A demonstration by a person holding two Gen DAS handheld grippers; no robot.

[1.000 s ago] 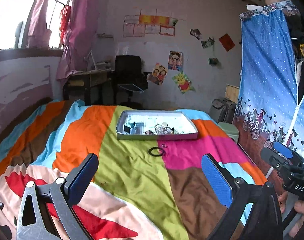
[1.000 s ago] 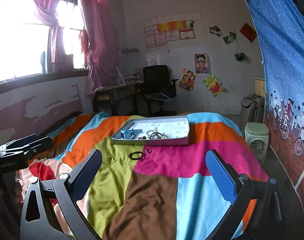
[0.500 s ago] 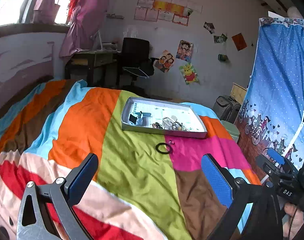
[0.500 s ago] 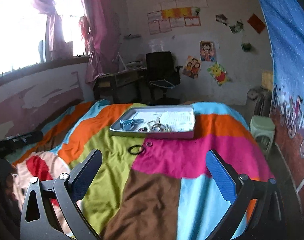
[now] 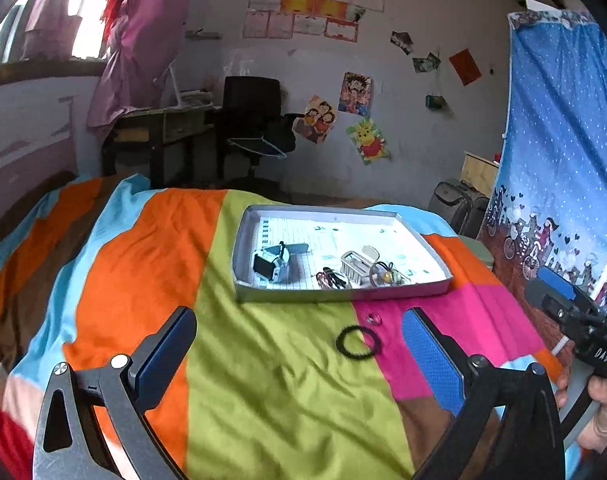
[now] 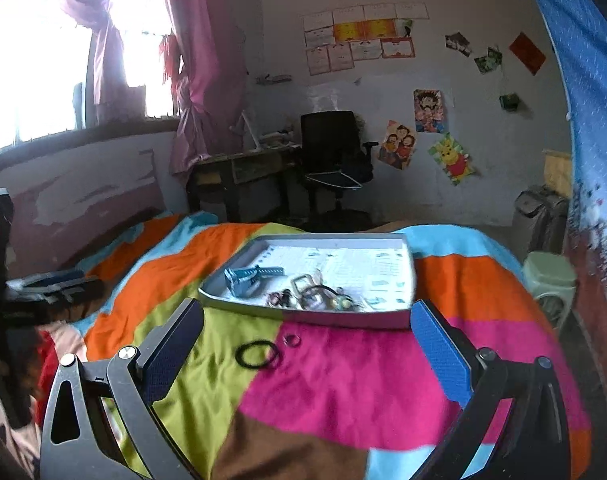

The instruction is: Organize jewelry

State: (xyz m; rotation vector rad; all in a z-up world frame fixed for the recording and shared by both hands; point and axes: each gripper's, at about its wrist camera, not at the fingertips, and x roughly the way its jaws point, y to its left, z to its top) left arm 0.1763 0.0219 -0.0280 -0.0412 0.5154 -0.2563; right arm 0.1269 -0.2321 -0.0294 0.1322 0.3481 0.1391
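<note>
A grey tray [image 5: 431, 251] [image 6: 407, 268] lies on the striped bedspread and holds a blue watch [image 5: 272, 261] [image 6: 243, 276], a white clip [image 5: 357, 264] and several hair ties and small pieces. In front of the tray a black hair tie [image 5: 358, 342] [image 6: 258, 355] and a small ring [image 5: 374, 319] [image 6: 292, 339] lie on the cloth. My left gripper [image 5: 299, 352] is open and empty, short of the hair tie. My right gripper [image 6: 307, 350] is open and empty above the cloth, the hair tie between its fingers in view.
The bedspread [image 5: 263, 380] covers the whole bed. A desk and black chair [image 5: 251, 120] stand beyond the bed's far end. A blue curtain [image 5: 563, 160] hangs at the right, with a green stool [image 6: 549, 284] beside the bed.
Both grippers have moved forward and lower toward the tray and hair tie, which now look larger. Both stay open and empty.
</note>
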